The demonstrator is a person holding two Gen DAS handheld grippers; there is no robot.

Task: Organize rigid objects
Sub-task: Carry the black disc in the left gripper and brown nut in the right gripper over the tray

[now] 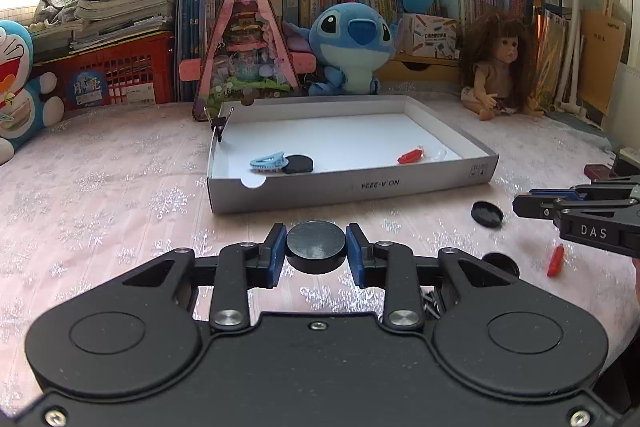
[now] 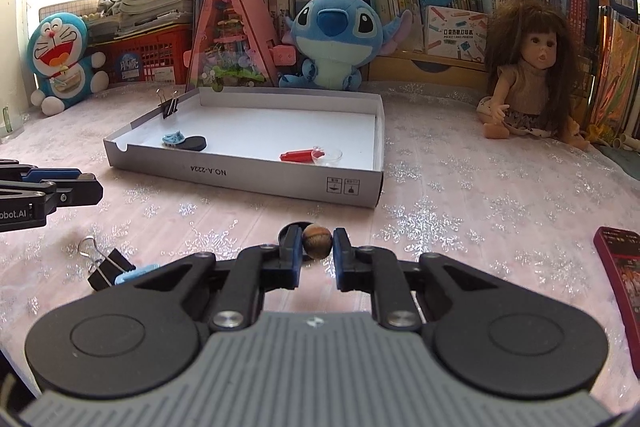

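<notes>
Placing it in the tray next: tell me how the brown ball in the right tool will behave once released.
The brown ball looks round and smooth, so it will likely roll on the tray's flat floor. It seems small and rigid, pinched only at its sides, so it could slip.

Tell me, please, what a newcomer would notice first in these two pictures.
Probably the two grips in the foreground: the left gripper shut on a black round disc, and the right gripper shut on a small brown nut-like ball. Beyond them lies the shallow white box, with the blue plush toy sitting behind it.

Open cloth (image 1: 120,187) before box (image 1: 352,187); toys behind
</notes>
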